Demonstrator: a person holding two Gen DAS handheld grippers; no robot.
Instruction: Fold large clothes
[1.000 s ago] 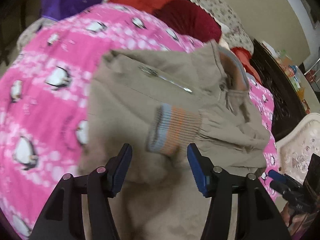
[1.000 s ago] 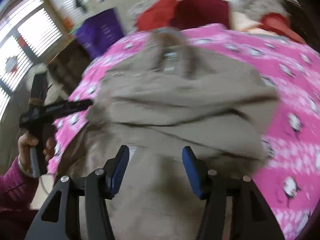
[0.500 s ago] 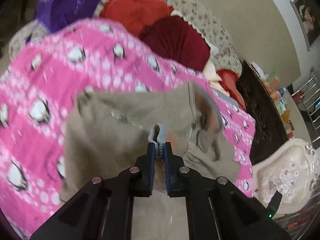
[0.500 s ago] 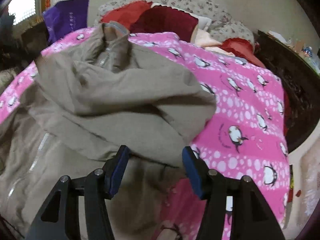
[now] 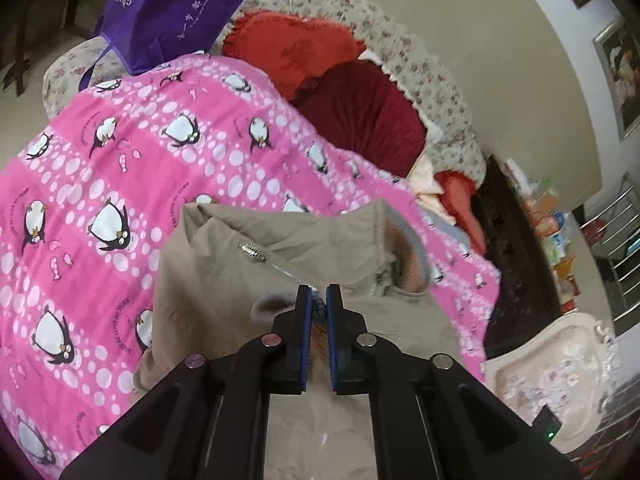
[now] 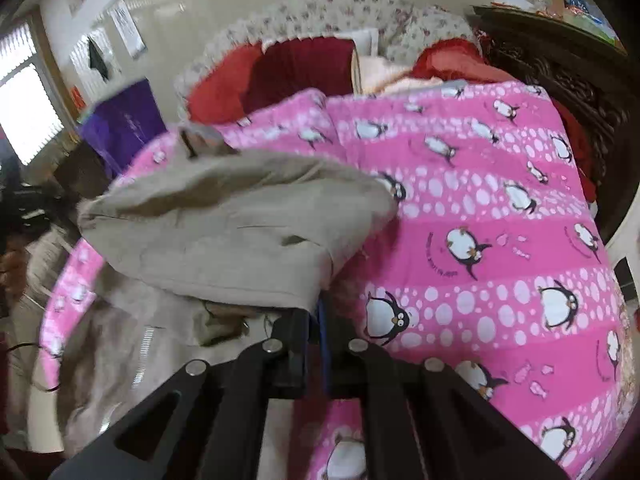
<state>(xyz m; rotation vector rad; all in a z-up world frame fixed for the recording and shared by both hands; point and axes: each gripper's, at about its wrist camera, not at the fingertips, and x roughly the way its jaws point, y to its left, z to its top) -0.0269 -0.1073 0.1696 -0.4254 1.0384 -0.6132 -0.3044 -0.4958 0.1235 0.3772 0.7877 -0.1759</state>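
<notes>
Jacket (image 5: 224, 280), beige, zip-fronted, lies across the pink penguin blanket (image 5: 100, 168) on the bed, its collar toward the red cushions (image 5: 320, 64). My left gripper (image 5: 319, 300) is clamped narrow on the ribbed knit cuff (image 5: 319, 307) of a sleeve, which sits pinched between the blue pads above the jacket's front. My right gripper (image 6: 318, 312) has just been closing, and I see its jaws pressed together at the edge of a folded-over flap of the jacket (image 6: 224, 240); the beige cloth covers the tips, so I cannot tell for certain how much fabric is caught between them. A purple bag (image 5: 176, 8) stands at the far corner of the bed.
</notes>
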